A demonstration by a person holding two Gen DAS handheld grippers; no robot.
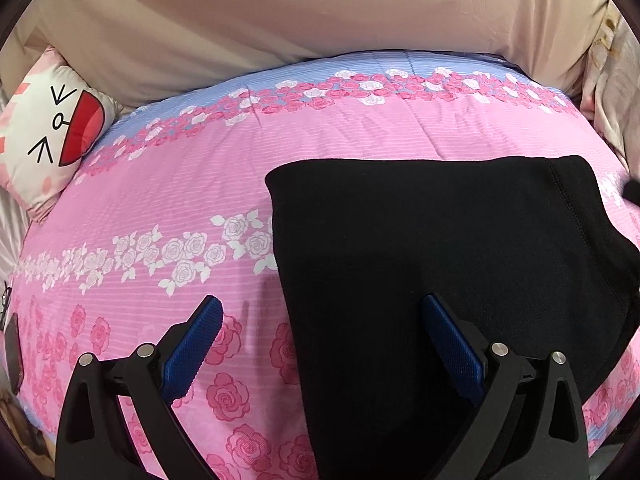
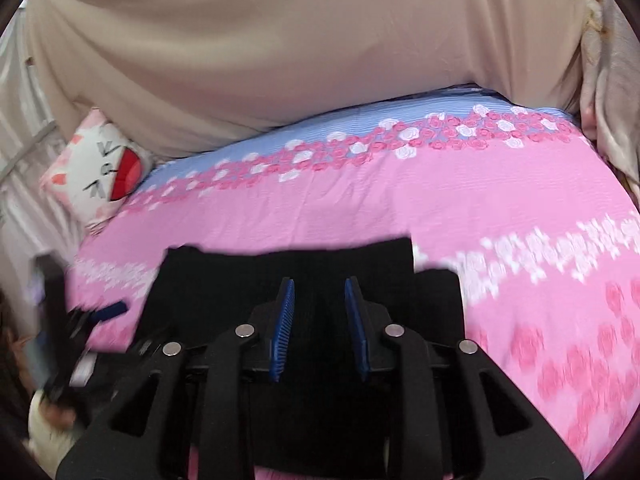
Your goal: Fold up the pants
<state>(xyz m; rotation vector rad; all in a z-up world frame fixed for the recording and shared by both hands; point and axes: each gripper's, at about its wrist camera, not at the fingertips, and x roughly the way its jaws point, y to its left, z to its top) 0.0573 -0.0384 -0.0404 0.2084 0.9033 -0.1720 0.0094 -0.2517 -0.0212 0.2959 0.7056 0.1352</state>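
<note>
step: flatten folded pants (image 1: 460, 248) on bed (image 1: 200, 184) | left hand-held gripper (image 1: 320, 320) wide open, empty | right hand-held gripper (image 2: 320, 296) narrowly open, empty | I press gently, avoid dragging cloth

Black pants (image 1: 460, 248), folded flat, approx. rectangular, lying on pink floral bedspread (image 1: 180, 184), waistband edge w/ seam at right
</note>
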